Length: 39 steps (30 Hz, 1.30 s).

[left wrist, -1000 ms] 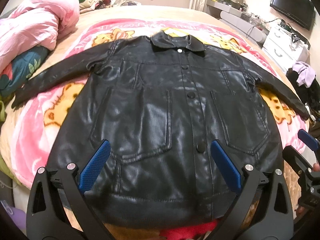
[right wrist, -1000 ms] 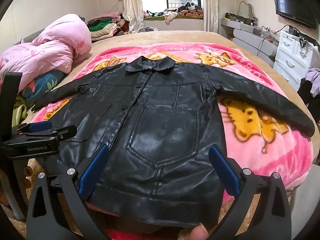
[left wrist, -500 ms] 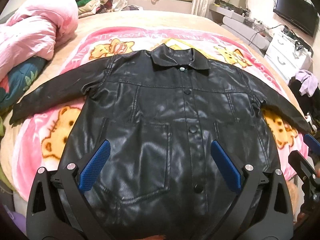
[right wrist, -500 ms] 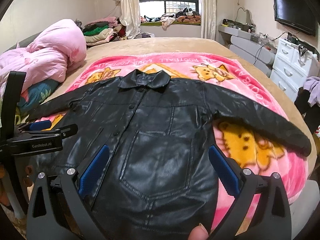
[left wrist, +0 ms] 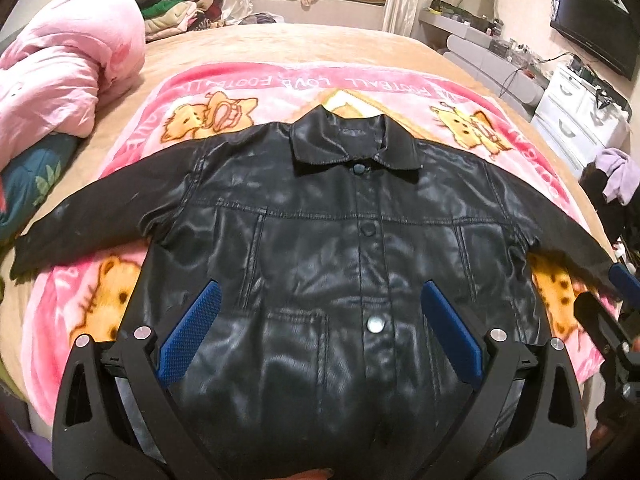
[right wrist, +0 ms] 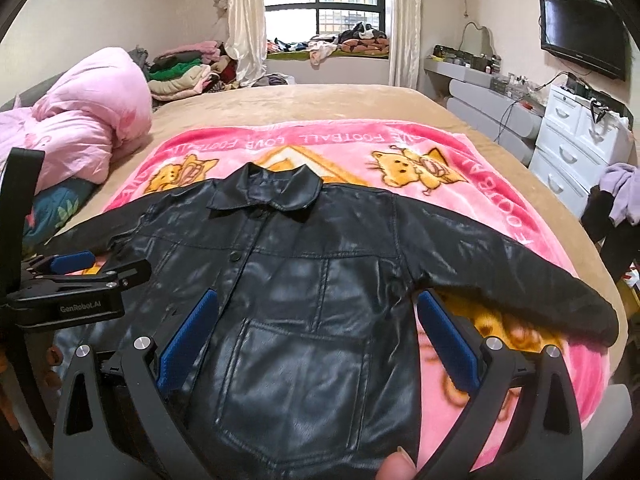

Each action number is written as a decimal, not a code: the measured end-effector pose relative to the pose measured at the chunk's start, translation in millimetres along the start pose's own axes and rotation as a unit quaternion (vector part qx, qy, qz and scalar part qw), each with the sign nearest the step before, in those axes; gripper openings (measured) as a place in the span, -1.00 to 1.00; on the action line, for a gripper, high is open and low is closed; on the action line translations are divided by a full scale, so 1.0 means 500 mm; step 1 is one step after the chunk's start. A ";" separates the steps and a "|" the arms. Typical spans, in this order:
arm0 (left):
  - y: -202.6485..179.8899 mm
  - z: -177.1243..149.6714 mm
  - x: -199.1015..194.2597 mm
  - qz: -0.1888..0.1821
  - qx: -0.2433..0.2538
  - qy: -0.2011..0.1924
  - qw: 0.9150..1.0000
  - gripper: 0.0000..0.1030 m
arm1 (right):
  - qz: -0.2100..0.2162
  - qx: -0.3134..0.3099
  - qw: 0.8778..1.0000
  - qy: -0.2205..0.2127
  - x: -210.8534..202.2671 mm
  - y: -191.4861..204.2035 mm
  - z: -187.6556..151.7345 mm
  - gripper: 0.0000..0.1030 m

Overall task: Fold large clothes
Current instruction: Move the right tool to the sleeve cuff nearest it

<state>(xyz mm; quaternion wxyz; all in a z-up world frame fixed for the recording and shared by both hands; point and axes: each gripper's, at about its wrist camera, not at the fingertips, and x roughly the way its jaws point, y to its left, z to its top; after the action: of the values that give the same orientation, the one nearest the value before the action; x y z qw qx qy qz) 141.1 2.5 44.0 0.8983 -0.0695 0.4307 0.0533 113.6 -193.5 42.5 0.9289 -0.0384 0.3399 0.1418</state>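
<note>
A black leather jacket (left wrist: 320, 240) lies front up and buttoned on a pink cartoon blanket (left wrist: 280, 84), collar toward the far side, both sleeves spread outward. My left gripper (left wrist: 320, 332) hovers over its lower front, jaws wide open with nothing between the blue pads (left wrist: 188, 336). In the right wrist view the jacket (right wrist: 304, 280) fills the middle, and my right gripper (right wrist: 318, 342) stands open above its right pocket and side seam. The left gripper (right wrist: 100, 266) shows at the left edge, the right gripper (left wrist: 608, 296) at the right edge near the sleeve cuff. The hem is hidden below both views.
A bundled pink quilt (right wrist: 80, 120) and a teal pillow (right wrist: 56, 208) lie along the bed's left side. Folded clothes (right wrist: 184, 68) are stacked at the far left. White drawers (right wrist: 580, 140), a wall TV (right wrist: 580, 36) and a purple garment (right wrist: 620, 192) stand to the right.
Both views have tilted up and moved in over the jacket, so its hem has slipped out at the bottom and the collar sits lower. Both grippers stayed open.
</note>
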 end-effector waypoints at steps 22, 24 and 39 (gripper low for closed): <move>-0.097 0.108 0.182 -0.005 0.016 0.042 0.999 0.82 | -0.126 0.044 0.990 0.038 0.195 -0.144 0.022 0.92; -0.111 0.113 0.203 -0.008 0.022 0.049 0.999 0.82 | -0.145 0.064 0.987 0.041 0.208 -0.181 0.021 0.92; -0.207 0.113 0.303 -0.050 0.062 0.081 0.993 0.82 | -0.224 0.192 0.954 0.049 0.213 -0.403 -0.020 0.92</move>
<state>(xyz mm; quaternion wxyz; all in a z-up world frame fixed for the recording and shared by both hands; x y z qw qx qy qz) 294.9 -84.1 -31.1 0.8643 -0.0395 0.5008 -0.0247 243.3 -362.7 -38.9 0.9088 0.0585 0.3888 -0.1396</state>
